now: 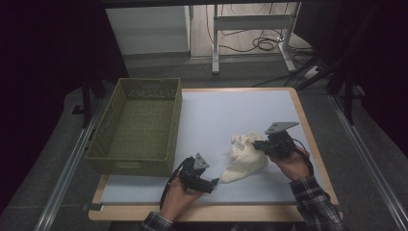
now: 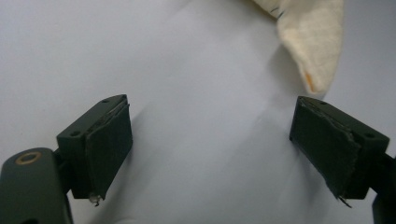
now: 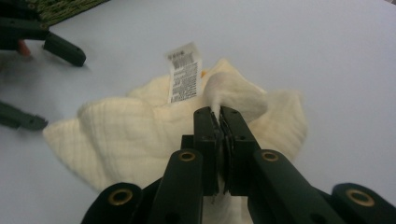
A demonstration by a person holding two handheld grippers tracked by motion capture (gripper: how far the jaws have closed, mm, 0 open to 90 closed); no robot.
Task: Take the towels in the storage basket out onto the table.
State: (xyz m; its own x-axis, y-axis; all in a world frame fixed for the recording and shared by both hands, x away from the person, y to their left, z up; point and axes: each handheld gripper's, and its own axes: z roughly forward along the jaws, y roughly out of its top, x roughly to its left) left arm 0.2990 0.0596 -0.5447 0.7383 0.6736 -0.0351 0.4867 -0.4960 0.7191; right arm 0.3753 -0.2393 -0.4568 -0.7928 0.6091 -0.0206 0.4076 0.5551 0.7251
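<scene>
High view, left to right. An olive woven basket (image 1: 136,126) is seen at 9 o'clock on the pale blue mat (image 1: 211,115); its interior is seen bare. The mat is carried on a wood-edged table (image 1: 308,125).

The left gripper (image 1: 206,183) is held low over the mat at about 6 o'clock, just past the basket's near right corner, with the jaws spread wide and nothing caught between them. In the left gripper view both pads (image 2: 108,144) are seen well apart over bare mat; one pointed corner of the cream cloth (image 2: 312,44) is seen at 1 o'clock, just beyond the right pad, not touching it.

The cream cloth (image 1: 245,156) is found crumpled on the mat at about 4 o'clock from mat centre, between the two grippers. A white care label (image 3: 184,72) is seen standing up from it at 11 o'clock of the pinch point.

The right gripper (image 1: 260,144) is placed at the cloth's right edge, 4 o'clock. Its jaws are clamped tight on a raised fold of the cloth (image 3: 140,135); the fold is pinched between the pads in the right gripper view. A plaid sleeve (image 1: 315,202) is seen behind it.
</scene>
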